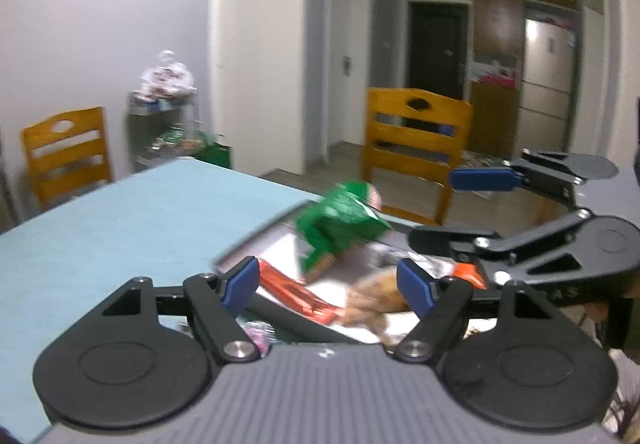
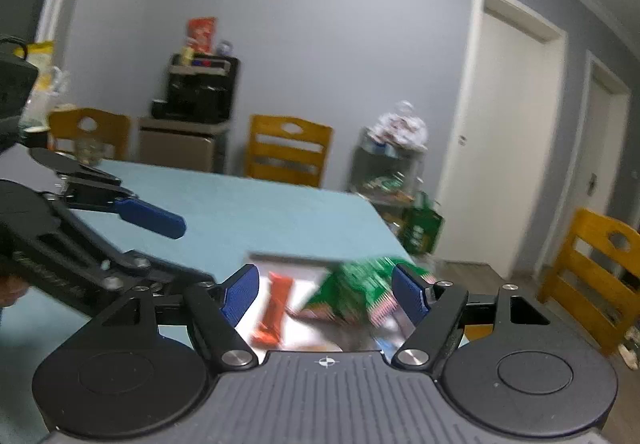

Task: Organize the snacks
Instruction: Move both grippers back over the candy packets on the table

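My left tool (image 1: 326, 282) hangs with its blue pads spread wide and nothing between them, and my right tool (image 2: 326, 284) is just as wide apart and empty. Both point at a heap of snacks lying in a shallow pale tray (image 1: 256, 240) at the near corner of the light blue table (image 1: 120, 228). The green bag (image 1: 340, 224) sits crumpled on top of the heap, with an orange-red packet (image 1: 298, 294) flat beside it and a brownish packet (image 1: 374, 302) too blurred to name. I judge the green bag light, soft and crinkly, with slippery film that would slide under a loose pinch. I would close on its sealed top edge or a firm fold, not the puffed middle, where the contents could crush. The orange-red packet looks thin and stiffer, so gripping across 1 end should serve.
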A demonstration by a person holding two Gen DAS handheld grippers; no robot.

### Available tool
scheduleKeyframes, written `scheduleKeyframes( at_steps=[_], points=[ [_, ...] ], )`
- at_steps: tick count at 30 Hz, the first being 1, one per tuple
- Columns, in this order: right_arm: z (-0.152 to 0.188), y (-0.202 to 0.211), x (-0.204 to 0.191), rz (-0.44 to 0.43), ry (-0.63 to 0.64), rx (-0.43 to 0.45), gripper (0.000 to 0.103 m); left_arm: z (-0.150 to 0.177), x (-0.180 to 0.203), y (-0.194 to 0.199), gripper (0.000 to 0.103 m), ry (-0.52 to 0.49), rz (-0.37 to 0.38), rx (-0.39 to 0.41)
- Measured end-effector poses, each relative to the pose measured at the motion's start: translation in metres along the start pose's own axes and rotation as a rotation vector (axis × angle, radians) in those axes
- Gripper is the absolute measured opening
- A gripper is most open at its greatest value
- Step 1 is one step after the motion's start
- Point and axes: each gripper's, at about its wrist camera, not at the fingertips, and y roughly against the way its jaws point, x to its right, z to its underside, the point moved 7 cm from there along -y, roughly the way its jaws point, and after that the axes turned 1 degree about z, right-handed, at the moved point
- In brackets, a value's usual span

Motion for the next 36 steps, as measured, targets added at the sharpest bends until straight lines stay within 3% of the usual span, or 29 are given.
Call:
scheduleKeyframes(
  at_steps=[8, 17, 27, 36],
  points=[
    [-0.054, 0.009, -0.034, -0.118, 0.019, 0.092, 0.073, -0.027, -0.043, 0.06, 0.076, 0.034, -0.134, 0.117],
    [-0.077, 0.025, -0.05, -0.139, 0.087, 0.149, 0.073, -0.027, -0.062, 0.102, 0.076, 0.113, -0.158, 0.126],
    [-0.08, 0.073, -0.041, -0.131, 0.095, 0.214, 0.073, -0.033, -0.032, 0.153, 0.076, 0.116, -0.181, 0.159],
    [-0.098, 0.107, -0.022, -0.108, 0.116, 0.231, 0.074, -0.068, 0.003, 0.197, 0.076, 0.117, -0.197, 0.129]
  ],
)
